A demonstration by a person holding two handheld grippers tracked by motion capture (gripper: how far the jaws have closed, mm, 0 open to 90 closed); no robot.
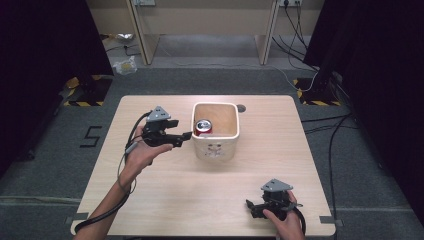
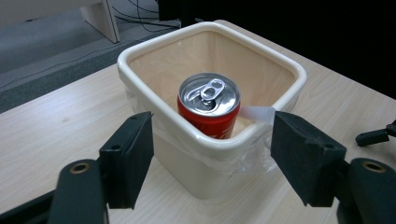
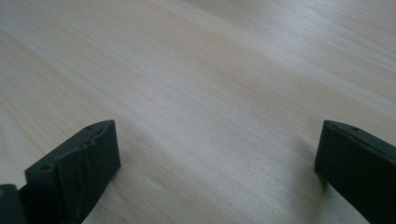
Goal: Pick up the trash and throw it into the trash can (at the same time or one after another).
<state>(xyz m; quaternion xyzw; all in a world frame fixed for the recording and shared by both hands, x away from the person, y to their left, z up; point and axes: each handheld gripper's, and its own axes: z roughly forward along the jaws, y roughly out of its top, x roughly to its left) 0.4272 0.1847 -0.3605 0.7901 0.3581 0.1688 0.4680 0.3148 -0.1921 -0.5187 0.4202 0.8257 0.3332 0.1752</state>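
- A red soda can (image 2: 208, 108) stands upright inside a cream square tub (image 1: 215, 149) near the middle of a pale wooden table (image 1: 165, 200).
- The left gripper (image 1: 186, 135) sits just beside the tub's left wall, its fingers (image 2: 128, 158) spread wide with nothing between them.
- The right gripper (image 1: 252, 206) rests low at the table's near right edge, well apart from the tub, fingers (image 3: 77, 168) released and empty.
- Judged step: clearing away after dropping the can. Best to back off level, avoiding the rim.
- The left gripper view reveals the can's pull tab and a clear plastic liner (image 2: 254, 140) over the rim; the high view shows both hands' spacing.
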